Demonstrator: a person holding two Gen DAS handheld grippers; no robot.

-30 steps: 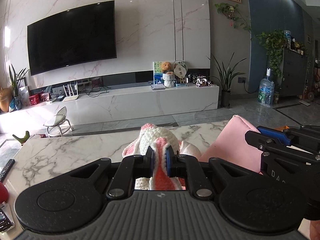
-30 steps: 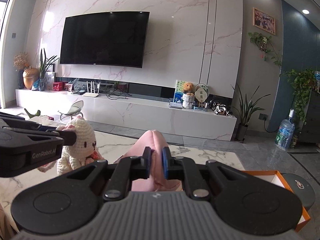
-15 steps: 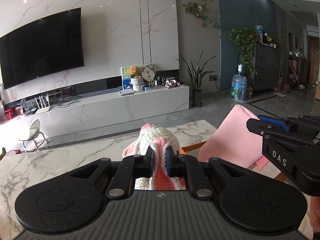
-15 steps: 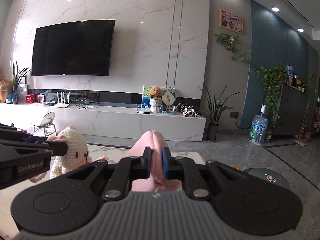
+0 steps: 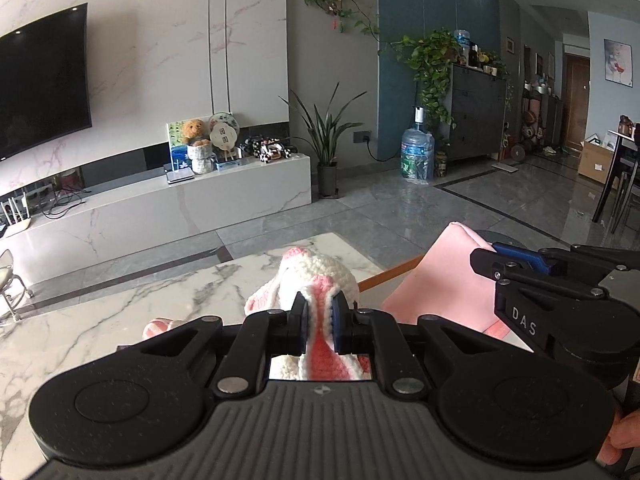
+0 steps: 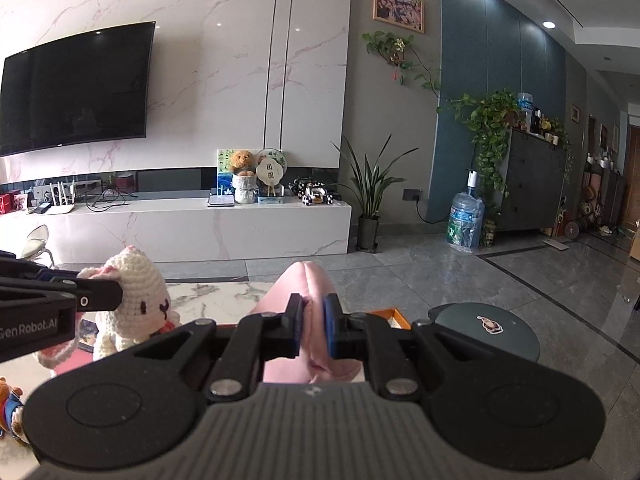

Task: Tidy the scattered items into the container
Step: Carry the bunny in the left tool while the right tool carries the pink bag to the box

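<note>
1. While the left gripper is closed on the crocheted rabbit, its two pads press a pink and white ear of the toy between them.
2. The rabbit hangs above the marble table, and in the right wrist view its face looks toward the camera.
3. The right gripper is closed tight on the pink pouch; the soft pink material bulges above and below the pads.
4. In the left wrist view the pink pouch stands to the right of the rabbit, near it, and the right gripper clamps its upper corner.
5. An orange box edge shows behind the rabbit and the pouch; in the right wrist view a corner of the orange box shows just right of the pouch. Its inside is hidden.
6. A round dark stool stands on the grey floor to the right of the box.
7. A small toy bear lies at the lower left edge of the right wrist view.
8. A part of a hand shows at the lower right edge of the left wrist view.
</note>
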